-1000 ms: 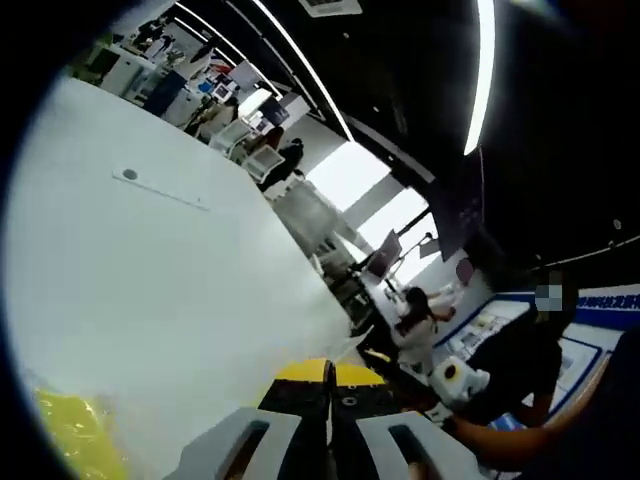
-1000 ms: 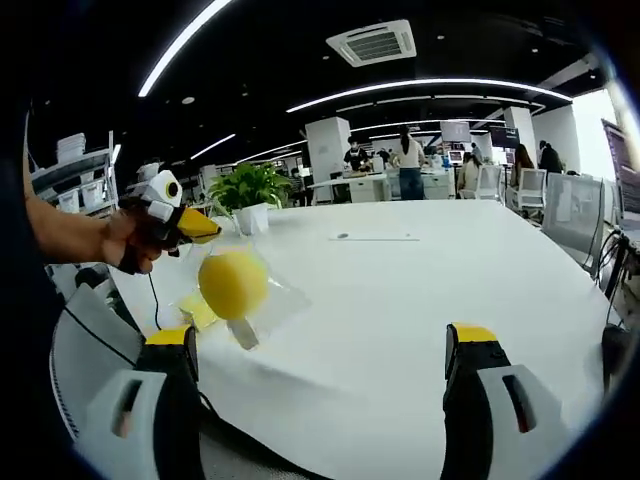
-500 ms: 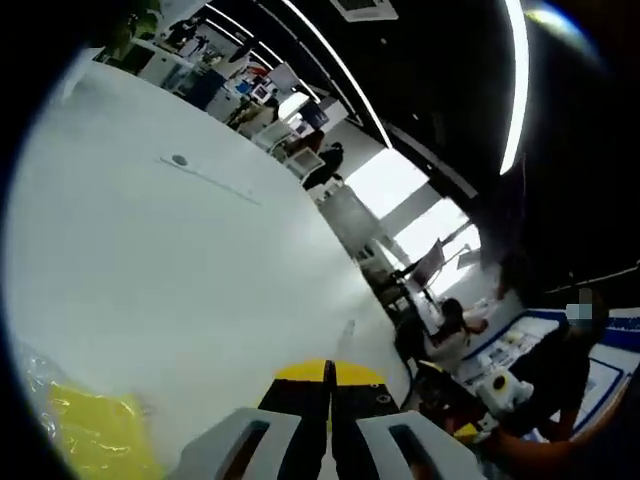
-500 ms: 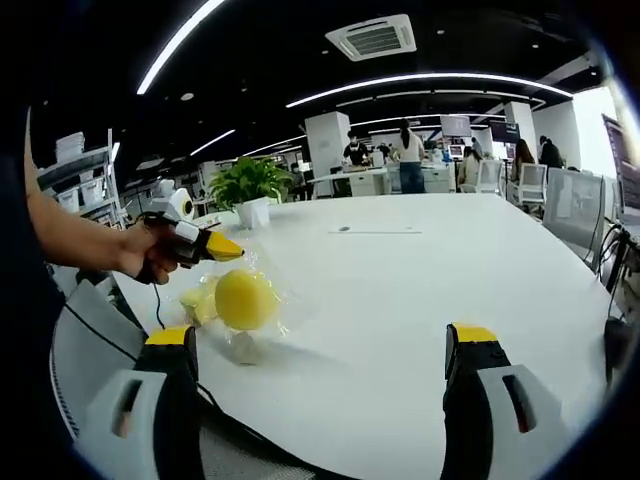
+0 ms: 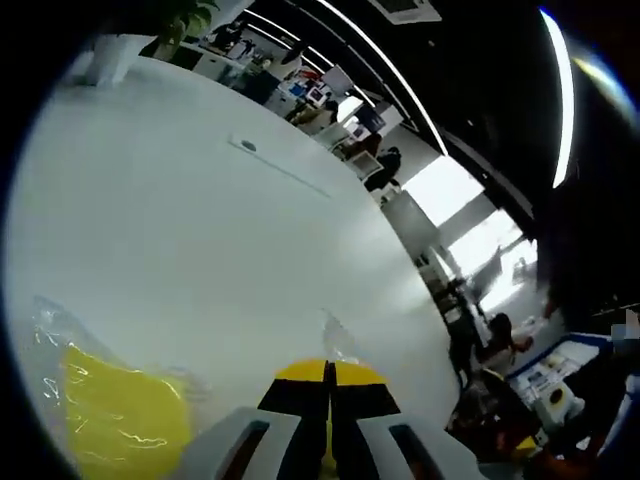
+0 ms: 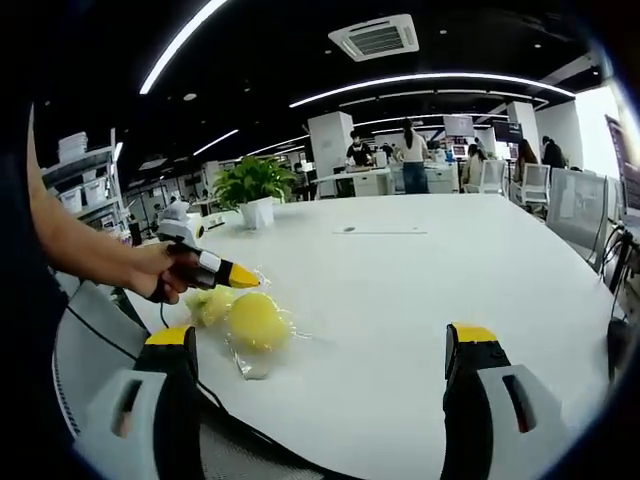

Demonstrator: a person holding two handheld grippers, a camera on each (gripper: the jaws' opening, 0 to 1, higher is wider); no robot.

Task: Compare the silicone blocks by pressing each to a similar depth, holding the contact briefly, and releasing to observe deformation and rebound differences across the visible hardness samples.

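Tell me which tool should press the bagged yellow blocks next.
Left. The left tool, shut, sits right at the bagged yellow blocks on the table. The right tool hangs open, farther back.

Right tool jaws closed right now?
No: in the right gripper view the right tool has its two jaws wide apart, with bare white table between them.

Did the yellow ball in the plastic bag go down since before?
Yes. In the right gripper view the yellow ball has dropped from level with the potted plant's pot onto the white table, lower.
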